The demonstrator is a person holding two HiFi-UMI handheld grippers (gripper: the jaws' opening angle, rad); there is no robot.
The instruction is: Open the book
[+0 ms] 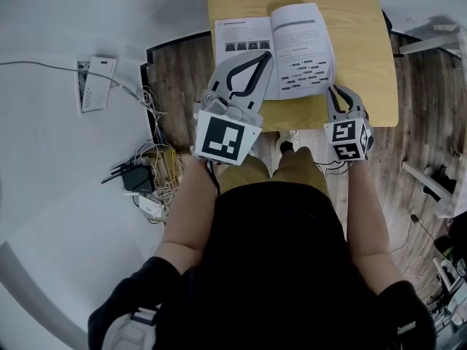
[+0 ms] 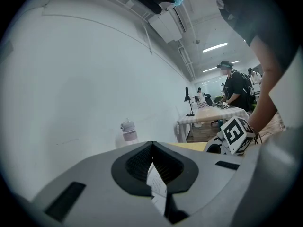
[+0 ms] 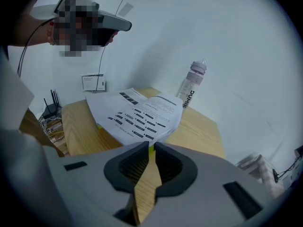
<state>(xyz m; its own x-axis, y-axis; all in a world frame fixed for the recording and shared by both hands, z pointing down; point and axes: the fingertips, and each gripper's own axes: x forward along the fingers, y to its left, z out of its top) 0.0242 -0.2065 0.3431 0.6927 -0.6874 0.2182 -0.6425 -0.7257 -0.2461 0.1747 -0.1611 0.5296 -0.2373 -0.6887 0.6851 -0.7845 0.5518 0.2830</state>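
Here, one book (image 1: 295,46) lies open on one table (image 1: 368,71) near one bottle (image 3: 191,85); your left gripper (image 1: 264,55) pinches one page (image 2: 158,183); your right gripper (image 1: 341,97) stands narrowly parted, empty.

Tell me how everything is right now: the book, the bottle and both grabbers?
book: open, lying on the table, its right-hand pages bowed up.
bottle: standing upright, cap on.
left gripper: jaws together at the tips, over the open book.
right gripper: jaws a little apart, only table showing between them, at the book's near corner.
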